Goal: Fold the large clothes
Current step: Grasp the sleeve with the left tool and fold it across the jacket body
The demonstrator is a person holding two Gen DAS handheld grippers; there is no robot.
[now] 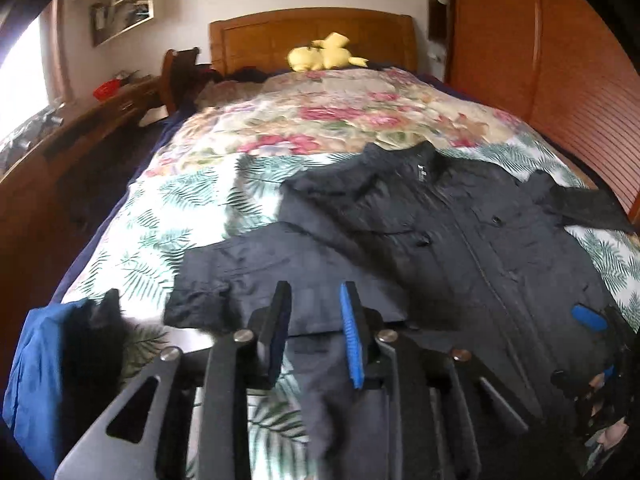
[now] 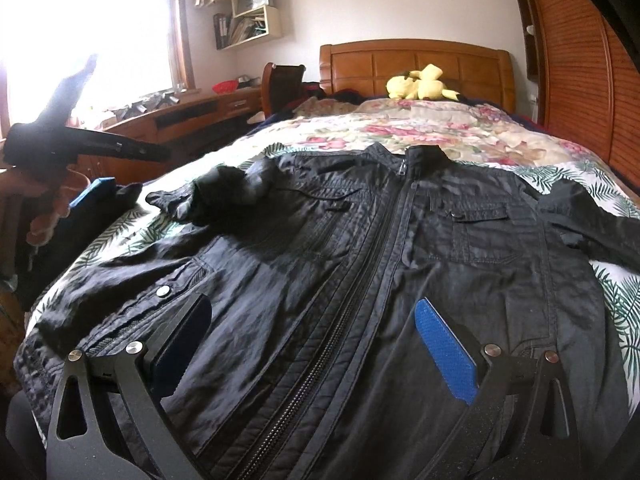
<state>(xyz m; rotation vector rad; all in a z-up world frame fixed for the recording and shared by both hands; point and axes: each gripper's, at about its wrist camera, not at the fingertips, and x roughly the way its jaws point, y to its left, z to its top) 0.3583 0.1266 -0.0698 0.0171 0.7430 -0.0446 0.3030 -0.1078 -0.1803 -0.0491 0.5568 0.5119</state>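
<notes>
A black zip-up jacket point(image 2: 400, 248) lies face up and zipped on the bed, collar toward the headboard; it also shows in the left wrist view point(image 1: 460, 240). Its left sleeve point(image 1: 256, 276) lies folded in across the body, and the right sleeve point(image 2: 592, 220) stretches out to the right. My left gripper point(image 1: 314, 332) hovers over that folded sleeve with its jaws partly open and nothing between them. My right gripper point(image 2: 316, 344) is wide open over the jacket's lower front, straddling the zipper point(image 2: 360, 300). Its blue pad also shows in the left wrist view point(image 1: 588, 318).
The bed point(image 2: 500, 136) has a floral and leaf-print cover. A yellow plush toy point(image 2: 420, 86) sits by the wooden headboard point(image 2: 400, 60). A blue garment point(image 1: 40, 368) lies at the bed's left corner. A wooden desk point(image 2: 192, 114) stands left, a slatted wardrobe point(image 2: 580, 80) right.
</notes>
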